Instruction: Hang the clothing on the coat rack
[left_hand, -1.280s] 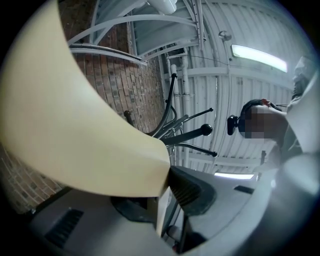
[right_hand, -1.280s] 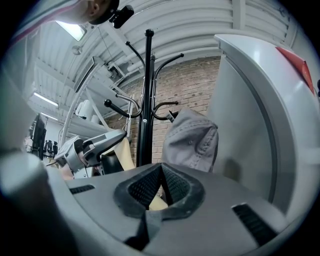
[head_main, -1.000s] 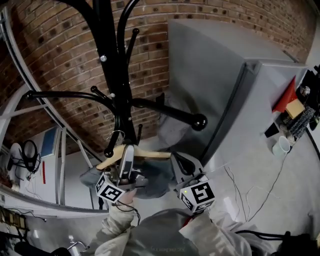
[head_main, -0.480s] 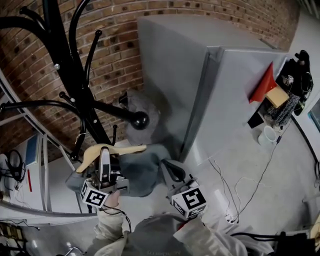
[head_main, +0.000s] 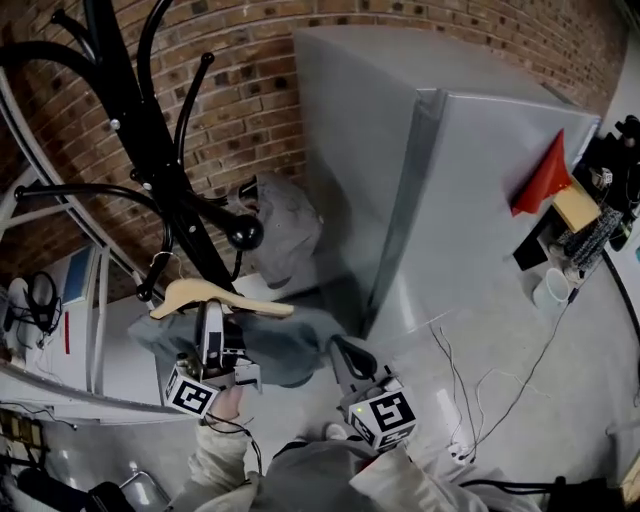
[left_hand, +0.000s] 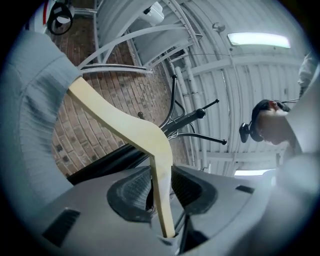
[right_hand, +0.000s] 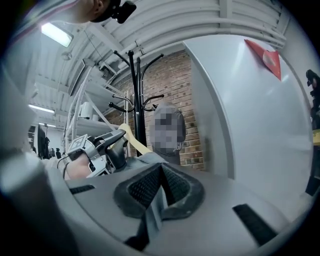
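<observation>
A black coat rack (head_main: 150, 150) stands at the left before a brick wall. A wooden hanger (head_main: 215, 297) carries a grey-blue garment (head_main: 280, 340); its wire hook sits by a low peg of the rack. My left gripper (head_main: 210, 325) is just under the hanger. In the left gripper view the hanger (left_hand: 125, 125) runs between the jaws of the left gripper (left_hand: 161, 187), with a thin dark gap on its left side. My right gripper (head_main: 345, 355) is shut on a fold of the garment (right_hand: 150, 160), pinched between its pads (right_hand: 145, 187).
A tall grey cabinet (head_main: 450, 180) stands right of the rack. A grey hooded garment (head_main: 285, 230) hangs on the rack. A white metal frame (head_main: 90, 300) is at the left. Cables (head_main: 470, 370) and a white cup (head_main: 550, 290) lie to the right.
The hanger with the garment has come nearer to the rack's low peg, and both grippers went with it. The head view has swung, so the rack sits further left.
</observation>
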